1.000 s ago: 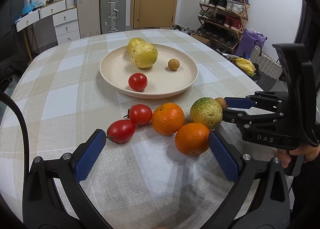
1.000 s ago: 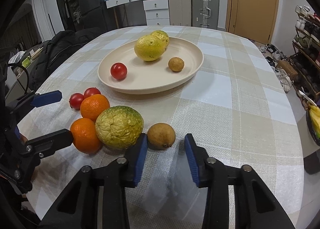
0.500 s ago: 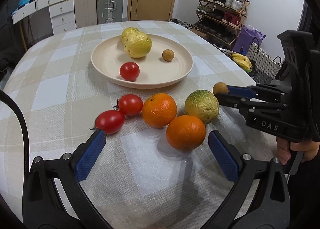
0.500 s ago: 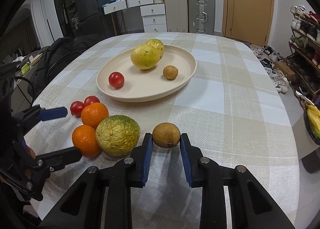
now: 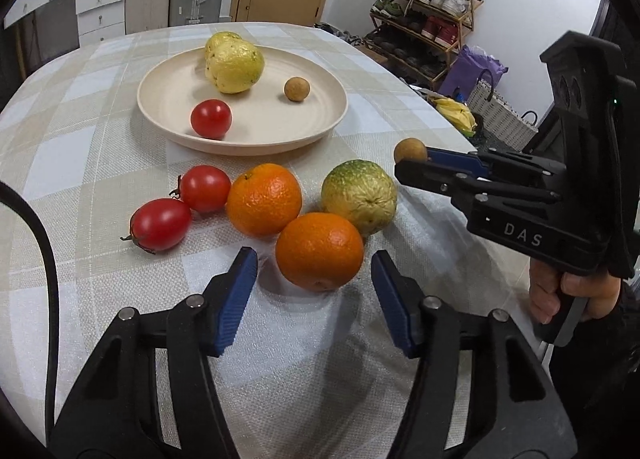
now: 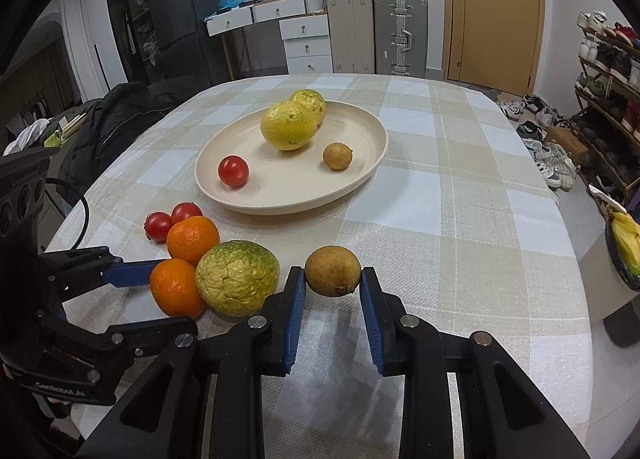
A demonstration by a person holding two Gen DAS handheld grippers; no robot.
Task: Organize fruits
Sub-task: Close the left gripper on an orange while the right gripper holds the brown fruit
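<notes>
The right gripper (image 6: pixel 333 291) is clamped on a small brown fruit (image 6: pixel 333 270), its blue pads pressing the fruit's two sides; the fruit sits at the very tips, and its shadow falls on the checked tablecloth (image 6: pixel 460 219) below. Just to the left of these jaws lies a wrinkled green-yellow fruit (image 6: pixel 237 277), touching the near orange (image 6: pixel 175 286). The left gripper (image 5: pixel 314 291) is closing, with the near orange (image 5: pixel 319 250) between its jaws; in the left wrist view a gap shows on both sides of the orange, so the pads do not press it. Beyond the left tips, the far orange (image 5: pixel 265 199) touches the near one, and further left of it two red tomatoes (image 5: pixel 182 205) lie touching each other on the cloth. To the right of the left tips sits the wrinkled fruit (image 5: pixel 359 195), and past it the right gripper (image 5: pixel 416 163) reaches in from the side with the brown fruit (image 5: pixel 410 150) at its end; a hand (image 5: pixel 572 291) grips its handle. Well ahead of both pairs of tongs stands a cream plate (image 5: pixel 320 127) holding two yellow fruits (image 5: pixel 234 65) pressed together, one tomato (image 5: pixel 211 119) and another small brown fruit (image 5: pixel 297 89), the last two apart from the rest.
</notes>
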